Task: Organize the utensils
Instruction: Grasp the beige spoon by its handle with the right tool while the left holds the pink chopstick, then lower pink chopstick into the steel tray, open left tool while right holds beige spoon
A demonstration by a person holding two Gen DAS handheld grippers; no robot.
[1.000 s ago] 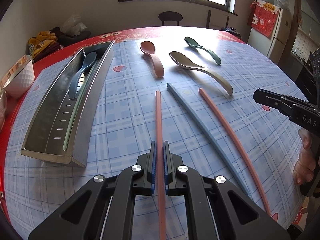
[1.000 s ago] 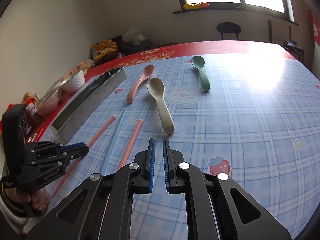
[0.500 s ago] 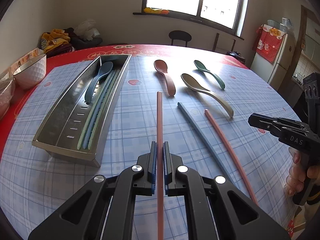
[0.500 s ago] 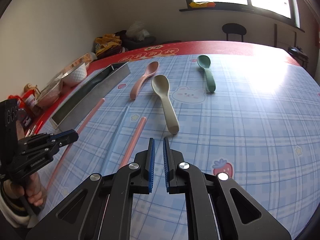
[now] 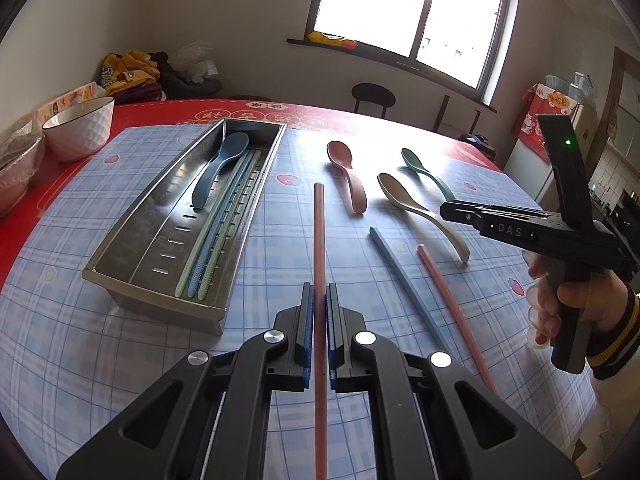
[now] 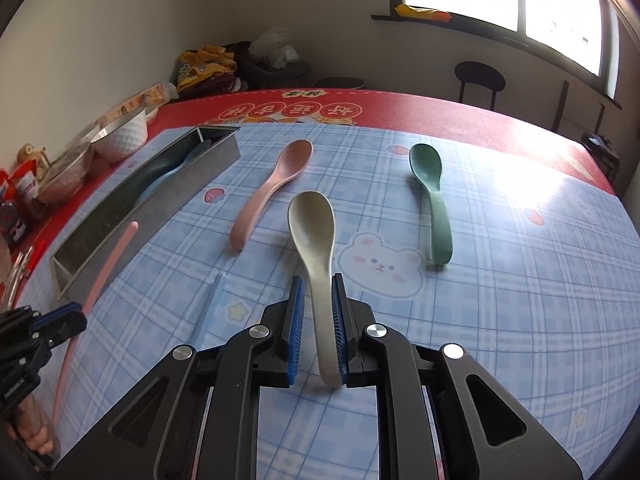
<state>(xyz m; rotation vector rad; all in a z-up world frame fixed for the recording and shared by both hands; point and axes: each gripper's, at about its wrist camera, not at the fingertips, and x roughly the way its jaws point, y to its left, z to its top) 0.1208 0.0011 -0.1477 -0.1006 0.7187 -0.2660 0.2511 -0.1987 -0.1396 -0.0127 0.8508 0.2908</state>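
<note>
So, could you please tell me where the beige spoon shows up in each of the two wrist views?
Left wrist: the beige spoon lies right of centre, under the right gripper.
Right wrist: the beige spoon is centre, its handle between the open jaws.
Shared landmark: the metal tray, left in both.

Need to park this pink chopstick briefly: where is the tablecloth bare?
Bare cloth lies right of the green spoon, and on the near side of the tray. Crowded: between tray and beige spoon, where the pink spoon and blue chopstick lie.
</note>
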